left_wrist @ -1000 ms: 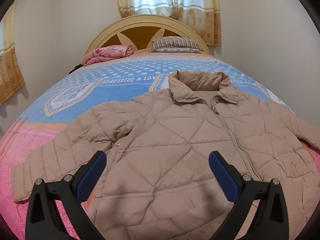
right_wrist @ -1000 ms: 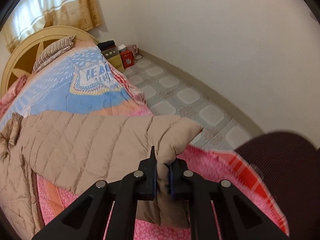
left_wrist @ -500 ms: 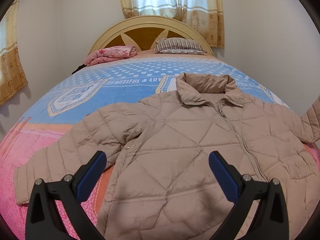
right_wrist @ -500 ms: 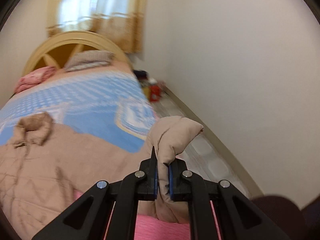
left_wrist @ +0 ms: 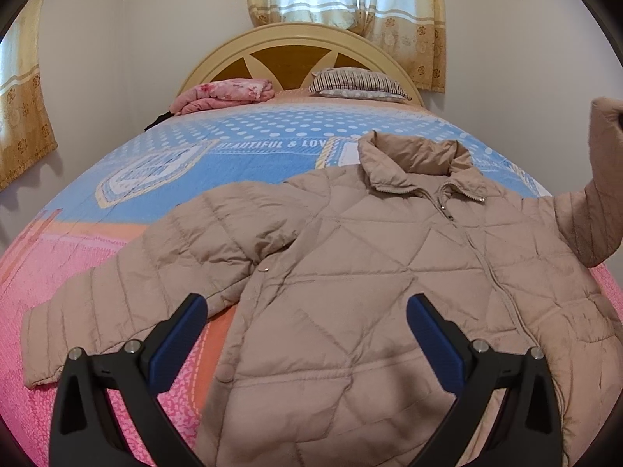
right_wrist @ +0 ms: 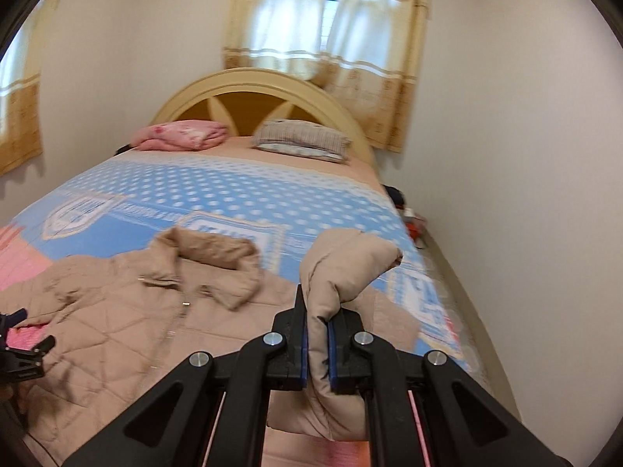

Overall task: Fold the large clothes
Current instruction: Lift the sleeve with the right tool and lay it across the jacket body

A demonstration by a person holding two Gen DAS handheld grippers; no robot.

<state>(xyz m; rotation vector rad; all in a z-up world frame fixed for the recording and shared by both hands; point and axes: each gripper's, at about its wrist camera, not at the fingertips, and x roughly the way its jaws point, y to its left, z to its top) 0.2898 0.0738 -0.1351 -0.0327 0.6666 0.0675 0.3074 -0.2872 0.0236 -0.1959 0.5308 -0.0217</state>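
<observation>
Pinching the beige quilted puffer jacket's (left_wrist: 350, 292) sleeve cuff (right_wrist: 342, 268), my right gripper (right_wrist: 317, 344) is holding it raised. My left gripper (left_wrist: 305, 334) is hovering spread wide over the hem.

Jacket (left_wrist: 350, 292) on bed (left_wrist: 175, 171)

Beige quilted puffer jacket (left_wrist: 350, 272) | zipped, front up, collar toward headboard | spread flat on bed | left sleeve (left_wrist: 117, 295) outstretched | right sleeve (right_wrist: 342, 268) lifted, pinched at cuff

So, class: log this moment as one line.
right hand-held gripper: shut on jacket sleeve, lifted | left hand-held gripper: open above jacket | bed
</observation>
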